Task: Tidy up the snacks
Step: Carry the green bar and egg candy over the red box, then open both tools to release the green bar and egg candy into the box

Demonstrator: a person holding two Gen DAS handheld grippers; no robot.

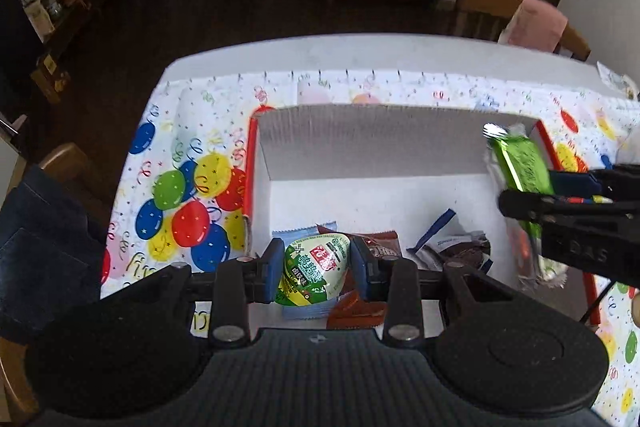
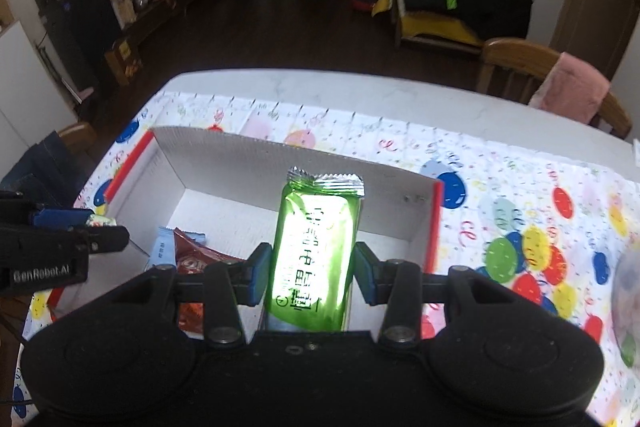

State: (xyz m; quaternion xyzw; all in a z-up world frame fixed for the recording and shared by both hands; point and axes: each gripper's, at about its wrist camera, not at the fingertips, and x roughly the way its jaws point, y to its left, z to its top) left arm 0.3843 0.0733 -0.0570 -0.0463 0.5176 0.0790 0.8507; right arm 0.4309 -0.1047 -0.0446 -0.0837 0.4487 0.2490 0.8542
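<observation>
A white cardboard box with red edges point(image 1: 360, 143) point(image 2: 224, 163) stands on the balloon-print tablecloth. My left gripper point(image 1: 318, 269) is shut on a green-and-white egg-shaped snack point(image 1: 316, 267), held over the box's near left part. My right gripper point(image 2: 312, 273) is shut on a shiny green snack bar point(image 2: 316, 247), held over the box; it also shows in the left wrist view point(image 1: 520, 163). Inside the box lie a light blue packet point(image 1: 304, 233) point(image 2: 164, 249), a brown-red packet point(image 1: 380, 247) point(image 2: 192, 255) and a dark Oreo-style packet point(image 1: 452, 251).
The balloon tablecloth point(image 1: 188, 195) point(image 2: 520, 211) covers a white table point(image 2: 360, 95). A wooden chair with a pink cloth point(image 2: 568, 87) stands at the far right. Another chair with jeans point(image 1: 44, 227) is at the left. A pale round object point(image 2: 628, 299) sits at the right edge.
</observation>
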